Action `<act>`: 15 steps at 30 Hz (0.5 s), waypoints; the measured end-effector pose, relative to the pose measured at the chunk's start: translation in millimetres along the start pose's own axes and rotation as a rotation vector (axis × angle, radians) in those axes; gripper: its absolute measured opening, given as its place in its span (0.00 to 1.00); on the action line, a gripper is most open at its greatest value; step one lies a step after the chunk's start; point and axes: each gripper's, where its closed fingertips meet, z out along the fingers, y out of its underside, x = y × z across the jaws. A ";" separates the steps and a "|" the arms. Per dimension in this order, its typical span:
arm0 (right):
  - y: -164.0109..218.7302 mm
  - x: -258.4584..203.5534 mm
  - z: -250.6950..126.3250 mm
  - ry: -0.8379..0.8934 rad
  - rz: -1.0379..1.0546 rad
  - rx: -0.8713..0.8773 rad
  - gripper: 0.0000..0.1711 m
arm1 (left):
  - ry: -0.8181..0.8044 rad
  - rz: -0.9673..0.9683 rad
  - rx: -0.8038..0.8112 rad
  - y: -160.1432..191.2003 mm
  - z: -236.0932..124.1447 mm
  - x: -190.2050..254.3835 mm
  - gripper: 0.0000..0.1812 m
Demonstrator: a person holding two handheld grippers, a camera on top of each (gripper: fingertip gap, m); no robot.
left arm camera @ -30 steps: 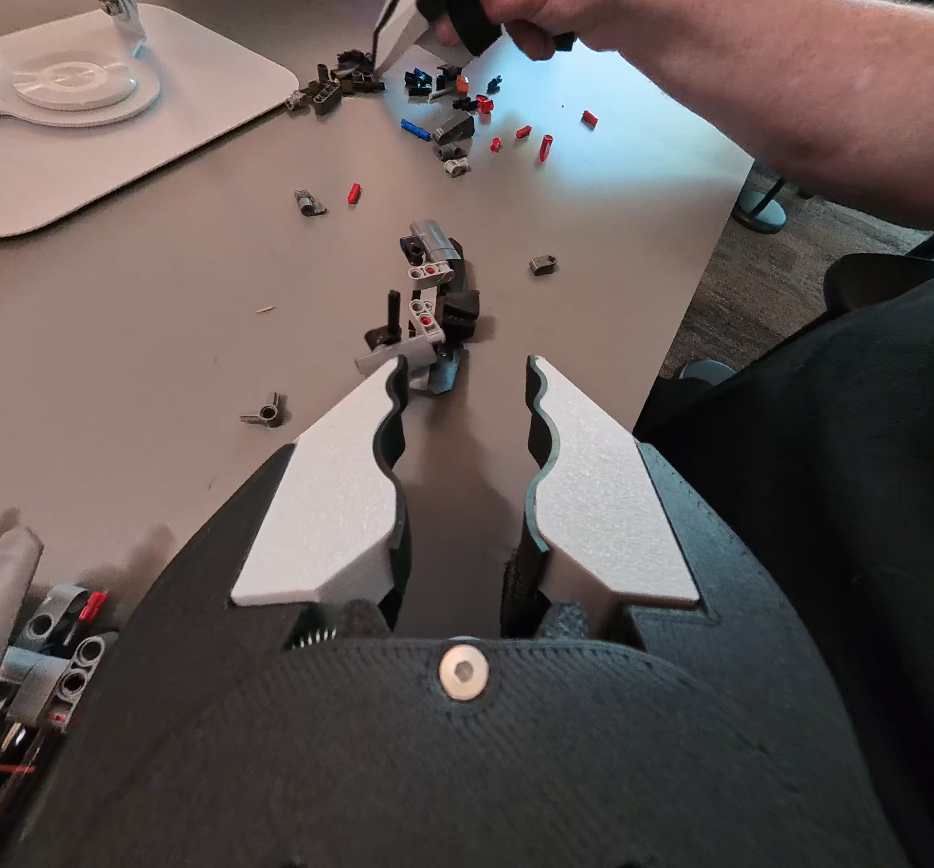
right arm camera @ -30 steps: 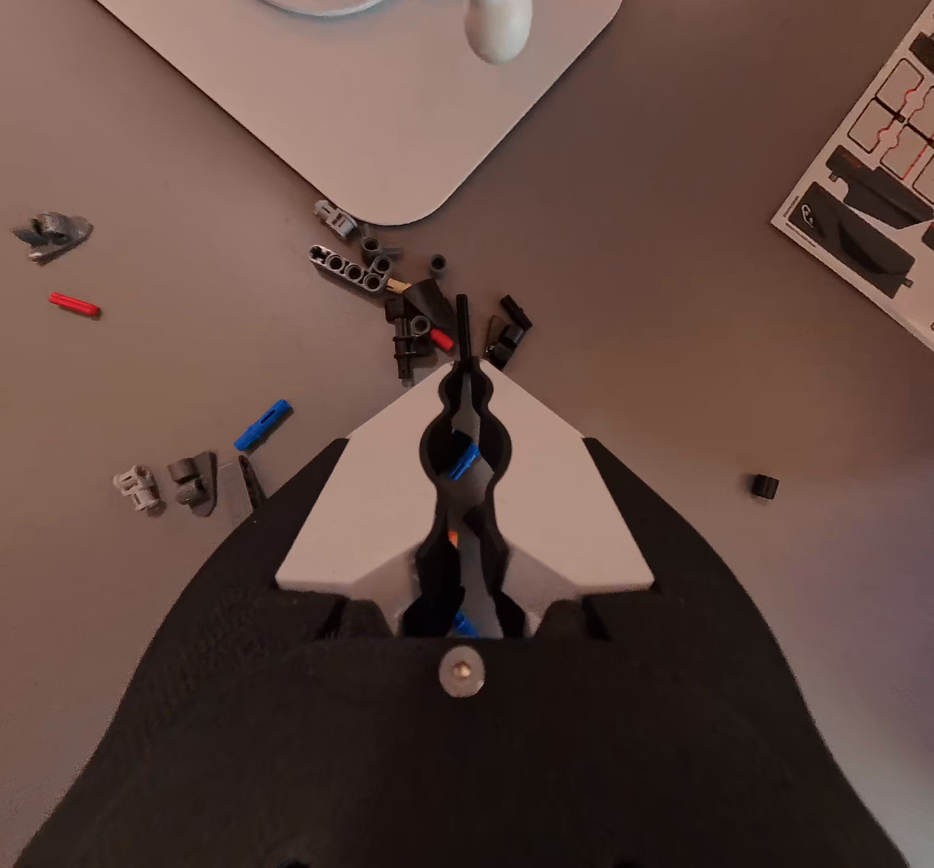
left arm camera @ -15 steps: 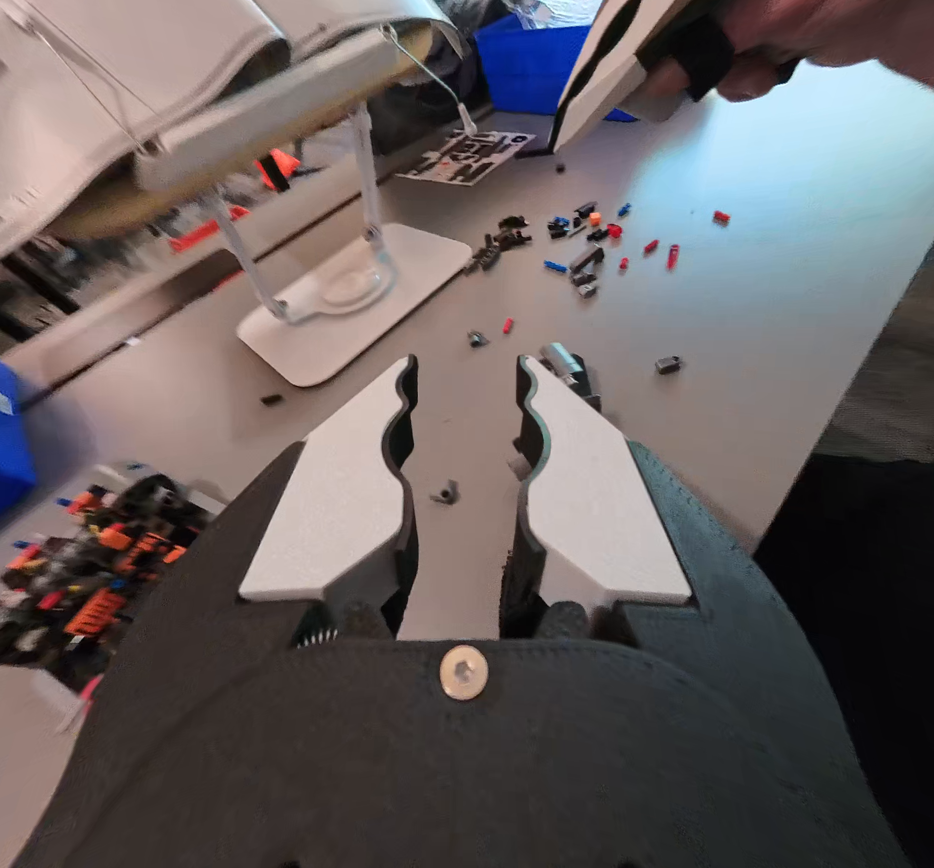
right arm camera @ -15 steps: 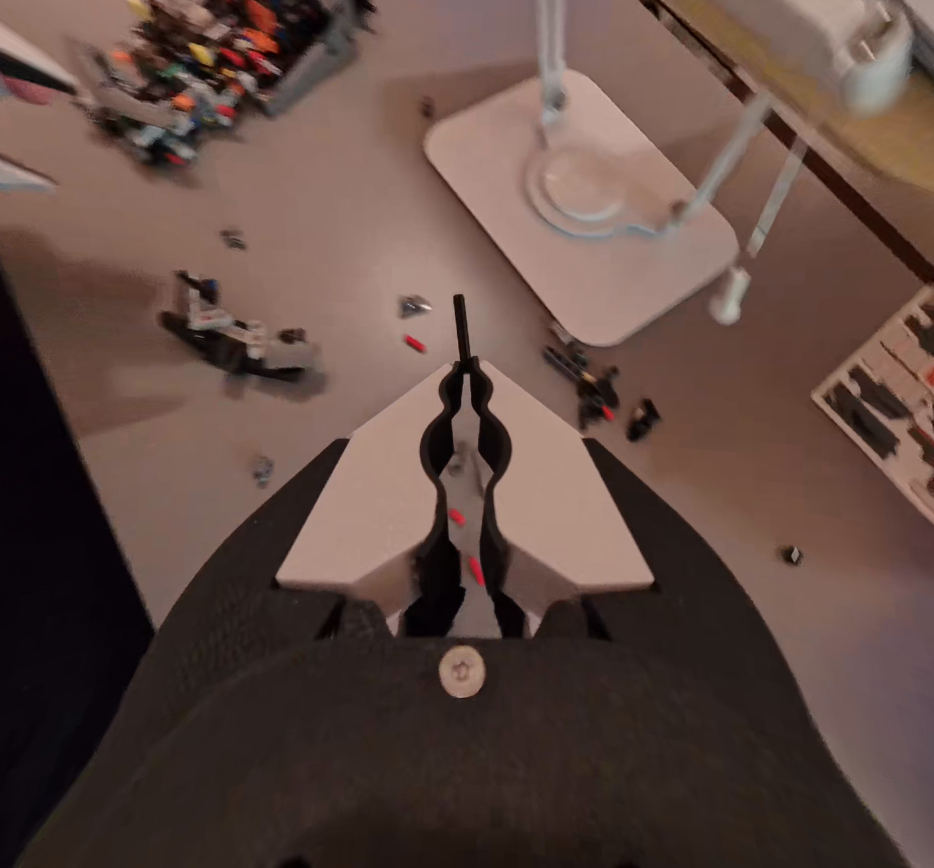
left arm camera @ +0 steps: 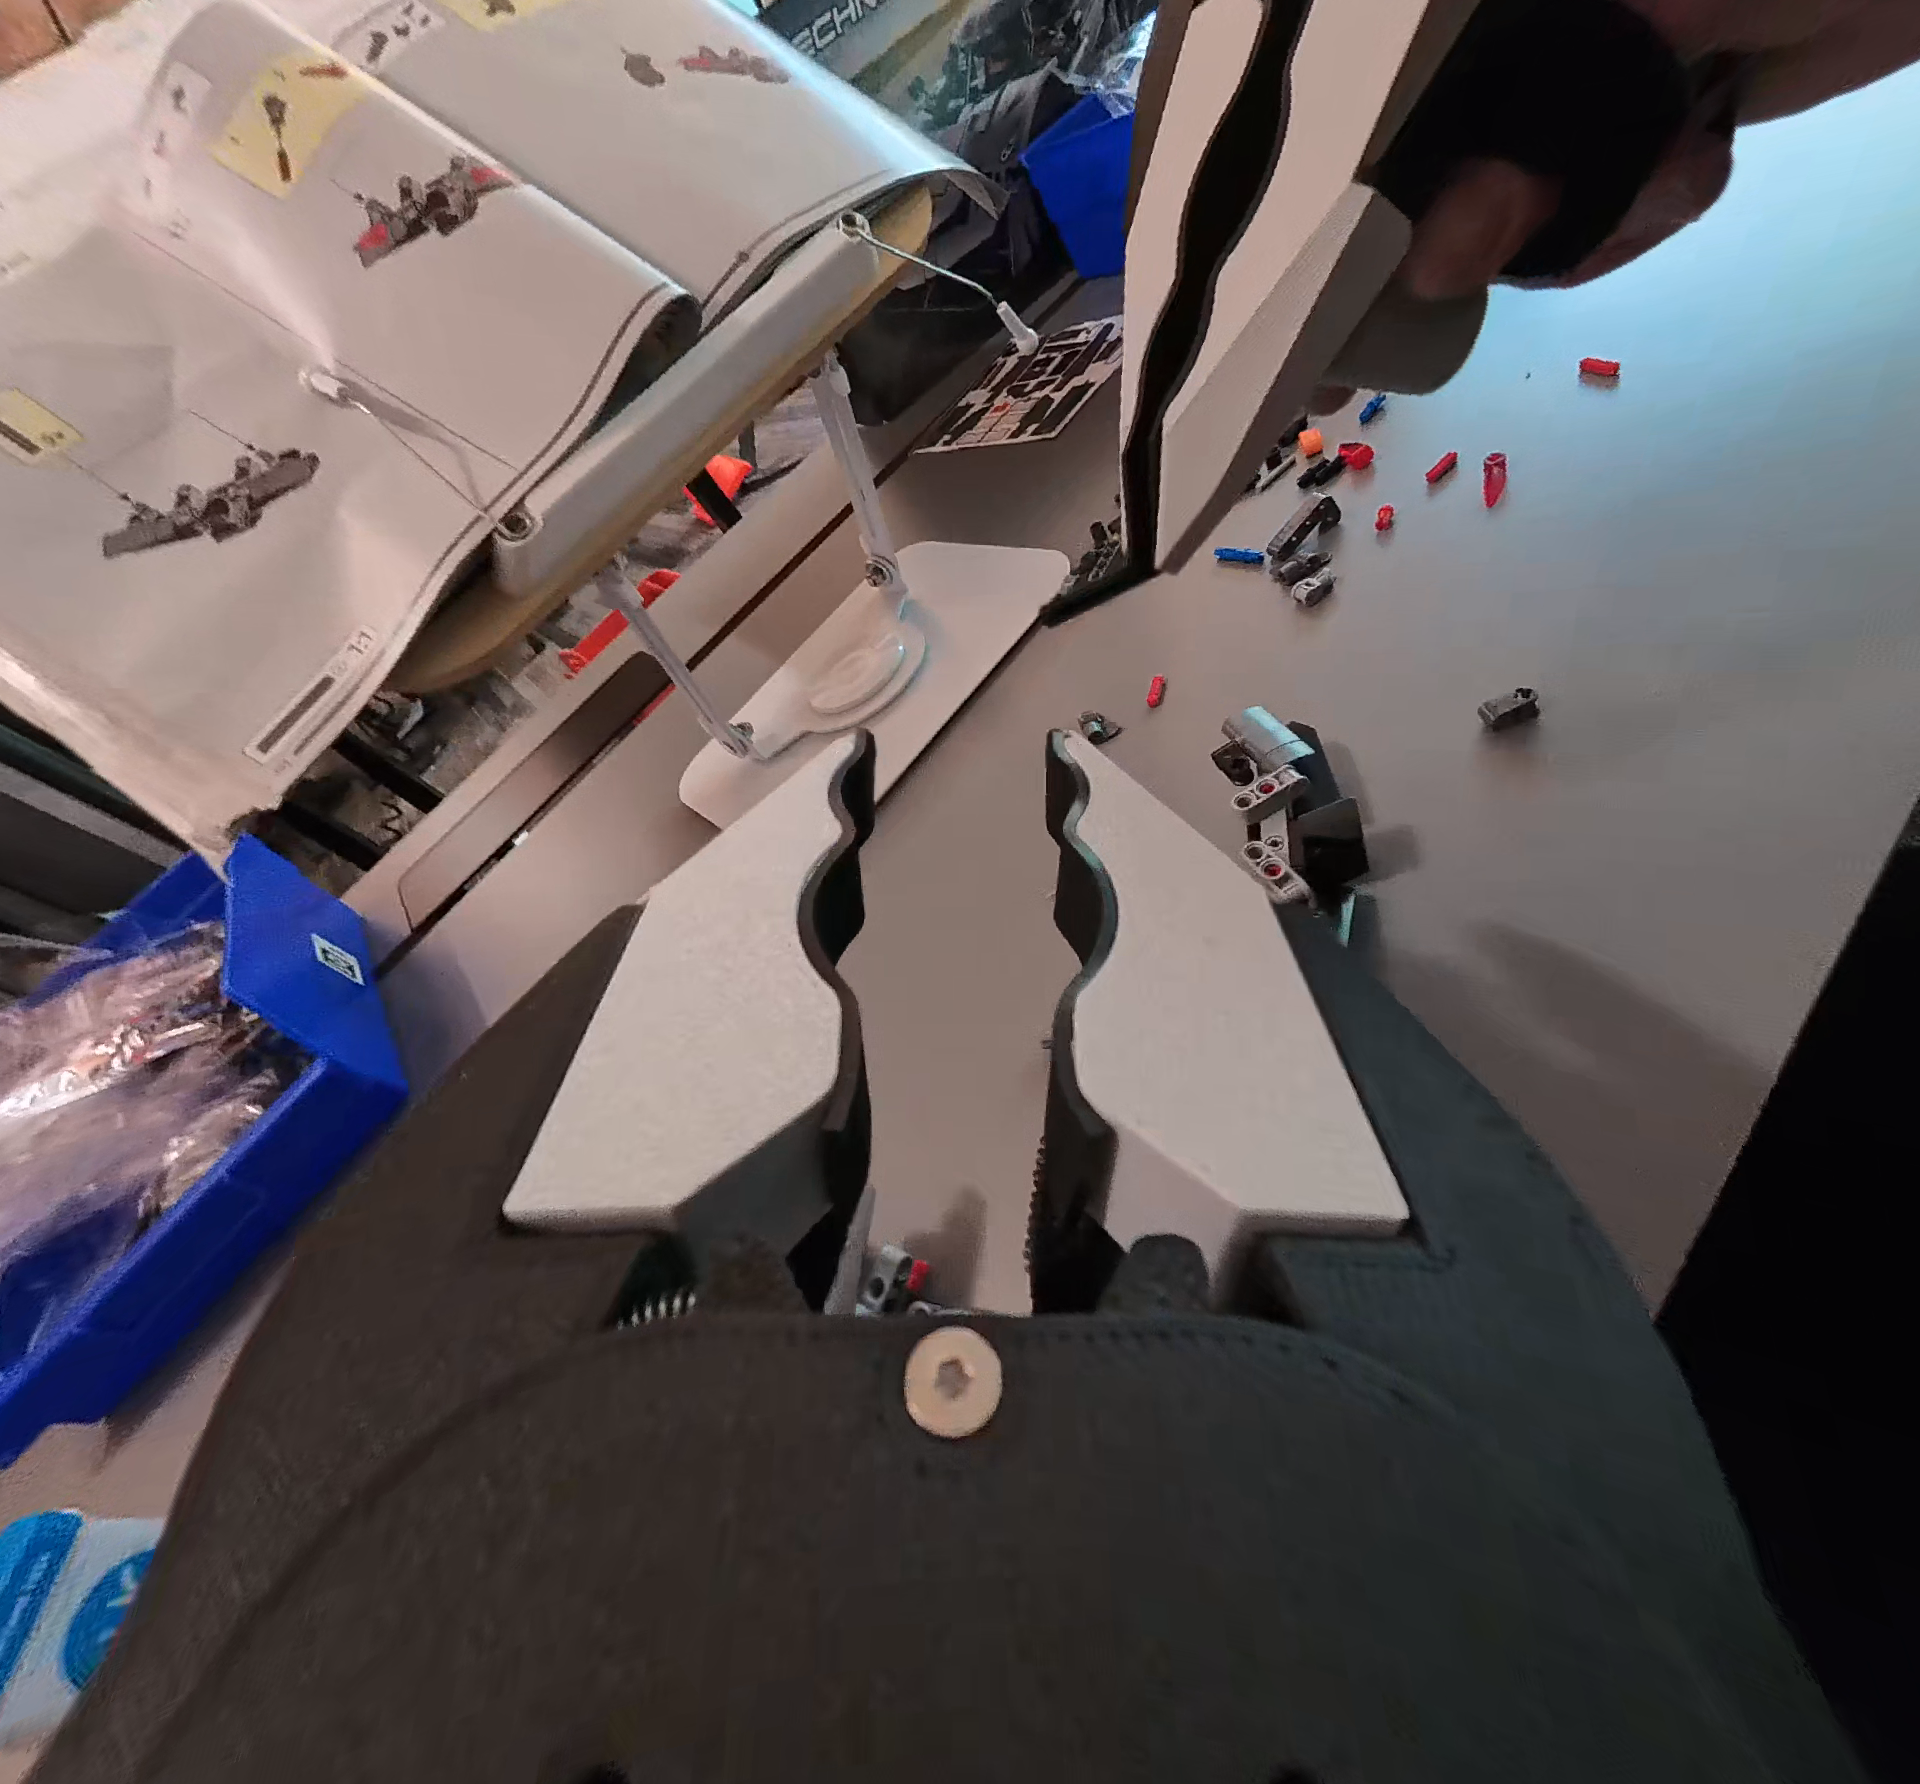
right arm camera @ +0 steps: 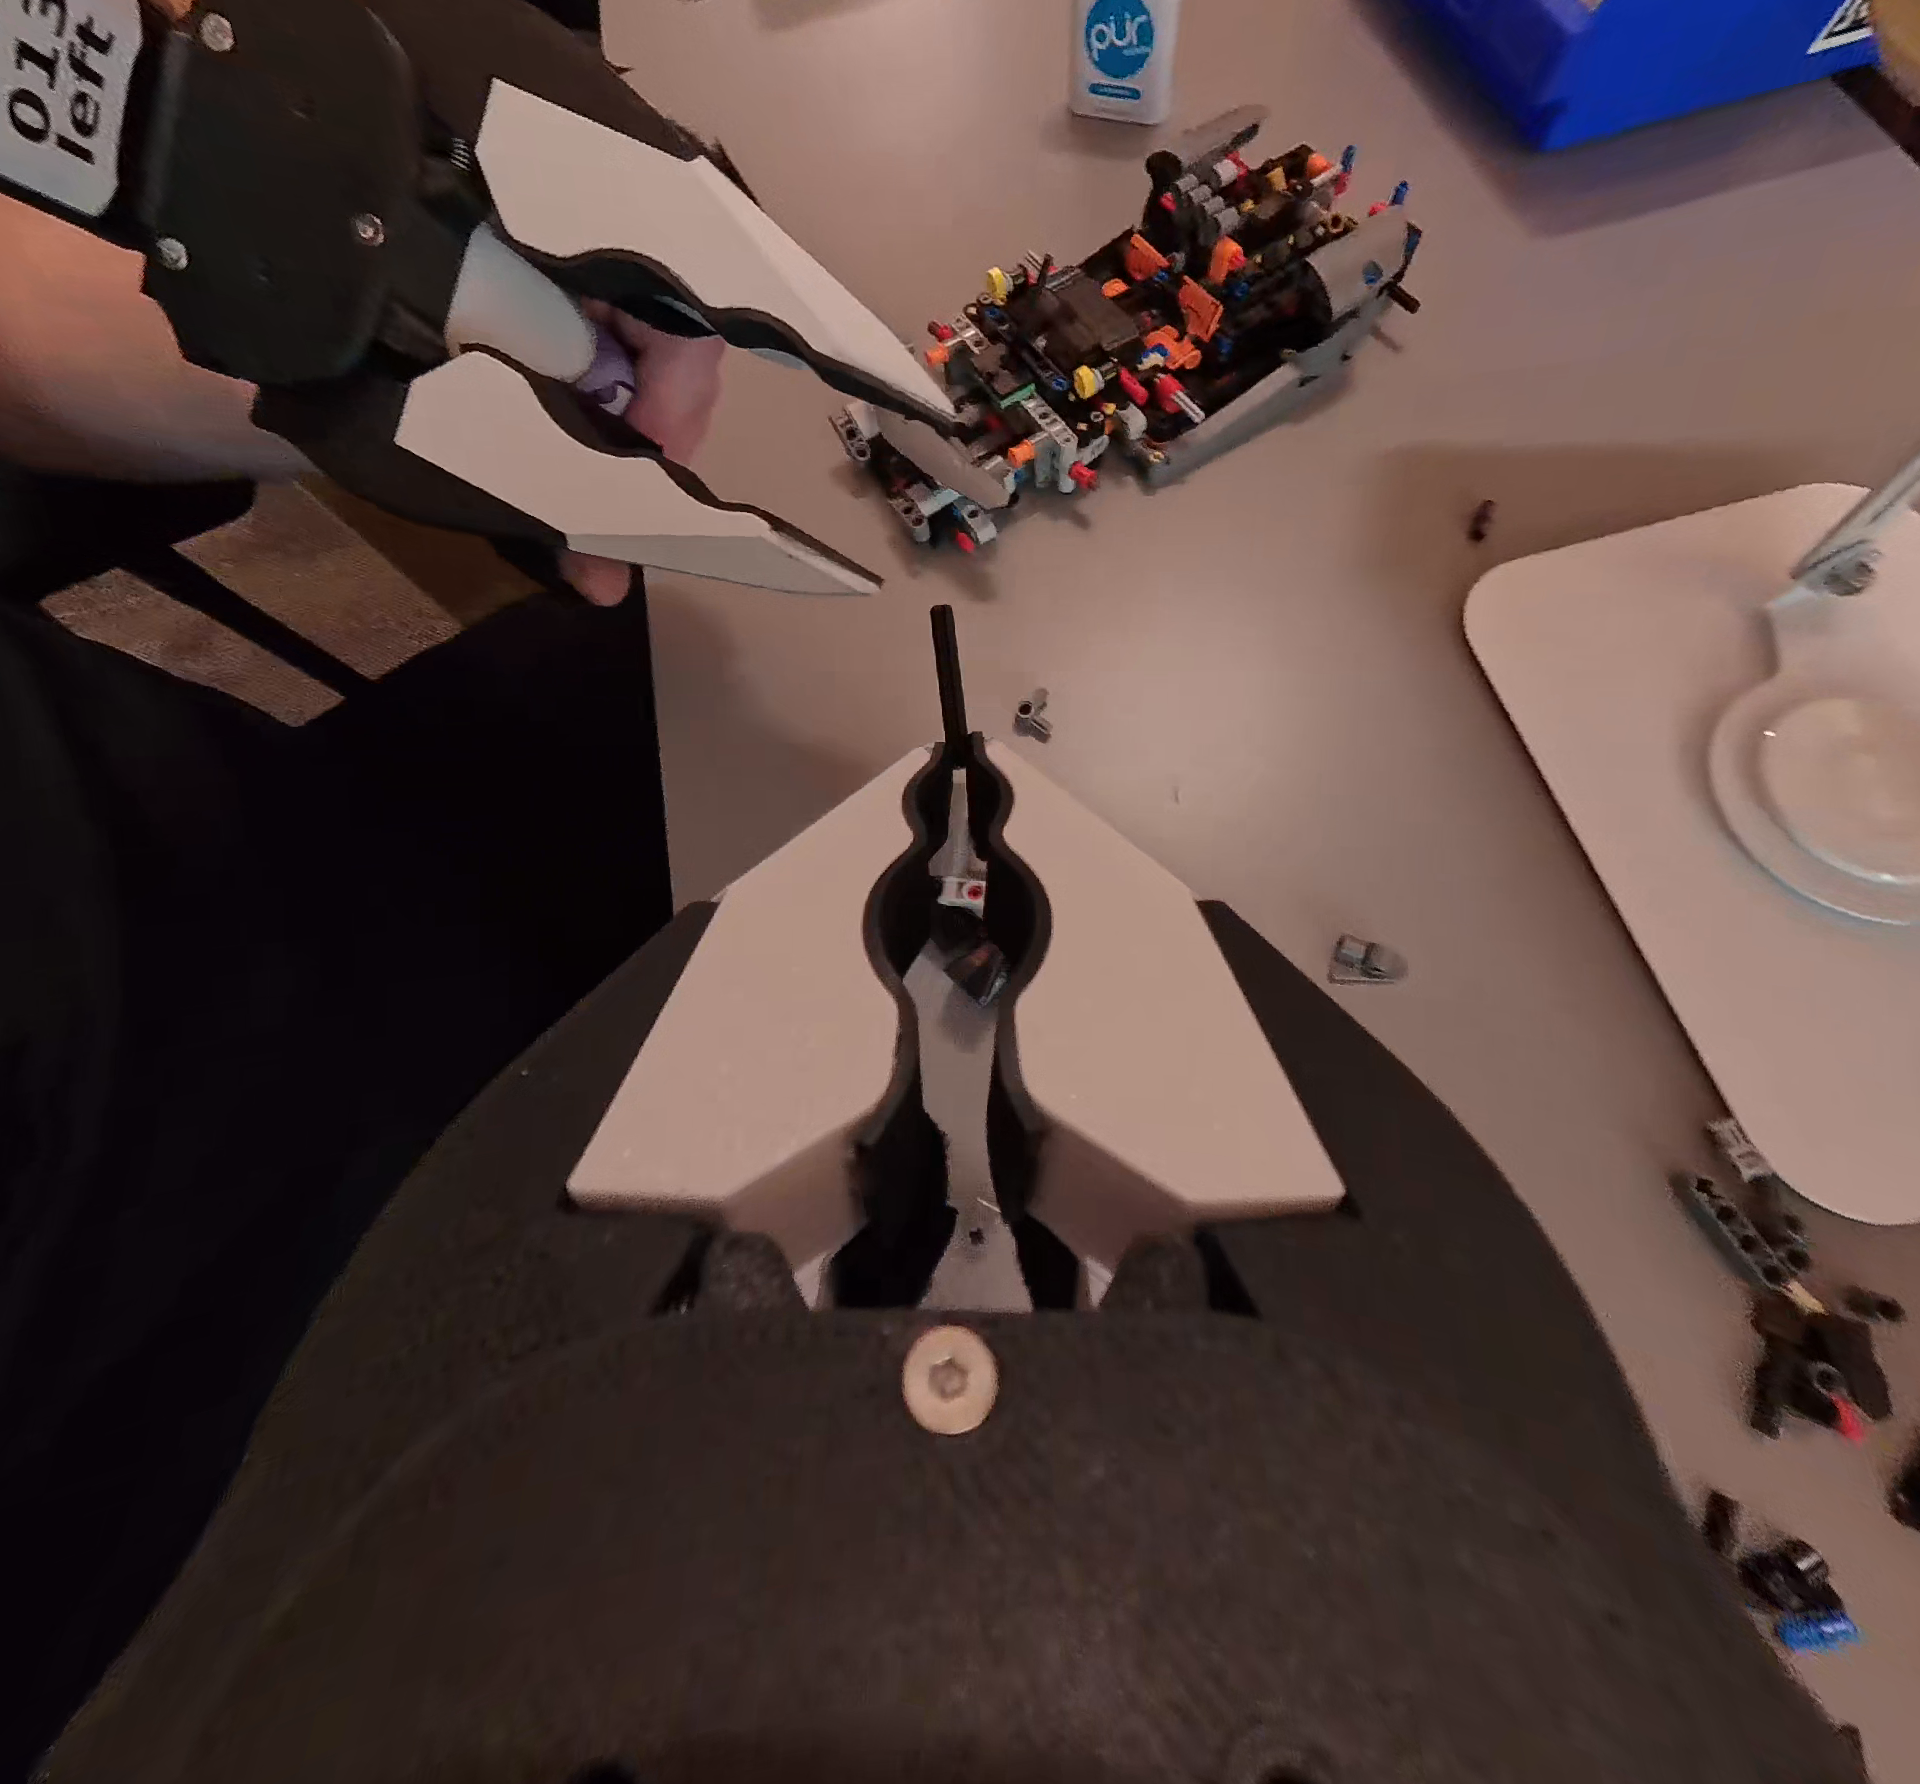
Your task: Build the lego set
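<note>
Black axle (right arm camera: 948, 674) clamped in right hand-held gripper (right arm camera: 954, 758), long axis straight ahead toward left hand-held gripper (right arm camera: 914, 498), spread empty, nearer the lego build (right arm camera: 1143, 352).

Looks like hobby desk in office or lab corner: grey table (right arm camera: 1195, 654) strewn with loose bricks, blue parts bin (right arm camera: 1621, 20) at 1 o'clock, instruction booklet (left arm camera: 343, 280) propped on white stand (left arm camera: 883, 633) at 10 o'clock, carpet under table edge.
</note>
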 end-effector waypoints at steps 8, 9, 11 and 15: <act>-5.7 -9.5 2.9 -0.071 0.053 0.004 0.00 | -0.006 0.137 0.054 -9.4 2.0 -4.8 0.15; -5.5 -10.1 2.6 -0.079 0.056 -0.002 0.00 | -0.016 0.164 0.057 -10.8 3.2 -6.5 0.15; -4.9 -9.8 2.8 -0.084 0.056 -0.015 0.00 | -0.014 0.213 0.065 -14.1 6.3 -5.7 0.15; -4.3 -6.7 3.2 -0.081 0.059 -0.034 0.00 | 0.017 0.311 0.070 -17.2 12.5 3.4 0.10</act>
